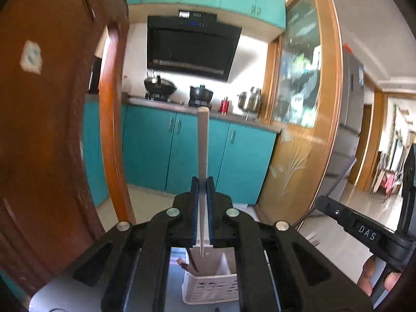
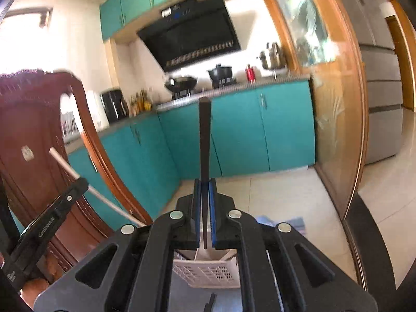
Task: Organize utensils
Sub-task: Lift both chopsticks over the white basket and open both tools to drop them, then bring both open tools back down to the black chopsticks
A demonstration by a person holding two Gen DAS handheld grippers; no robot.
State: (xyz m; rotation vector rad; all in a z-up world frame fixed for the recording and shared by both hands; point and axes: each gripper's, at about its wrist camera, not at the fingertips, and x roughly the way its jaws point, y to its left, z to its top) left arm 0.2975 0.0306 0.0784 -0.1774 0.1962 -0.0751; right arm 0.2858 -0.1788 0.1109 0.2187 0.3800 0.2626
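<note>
Our left gripper (image 1: 202,182) is clamped on a white chopstick (image 1: 202,140), its blue-lined pads pressed flat against the stick on both sides. The chopstick runs straight ahead from the jaws, its squared end standing out well beyond the fingertips and its thin tip reaching back beneath the tool. Just under that tip, below and behind the jaws, sits a white lattice utensil basket (image 1: 210,290) on a grey surface, with a few dark and reddish utensils (image 1: 191,264) already standing in its left compartment.

Our right gripper (image 2: 205,182) is closed in the same way on a black chopstick (image 2: 205,135), which likewise juts forward past the fingertips, its narrow end pointing back toward the basket (image 2: 208,273) beneath the tool. A small dark piece (image 2: 210,302) lies on the grey surface nearer us than the basket; we cannot tell what it is.

Each tool shows at the edge of the other's view: the left gripper (image 2: 78,182) with its white stick (image 2: 67,167) to the left of the right one, the right gripper (image 1: 322,200) low to the right of the left one, fingers (image 1: 369,275) of a hand wrapped around its handle.

Ahead of both tools stand teal kitchen cabinets (image 1: 161,145), a black range hood (image 1: 192,46) and pots (image 1: 160,84) on the stove.
</note>
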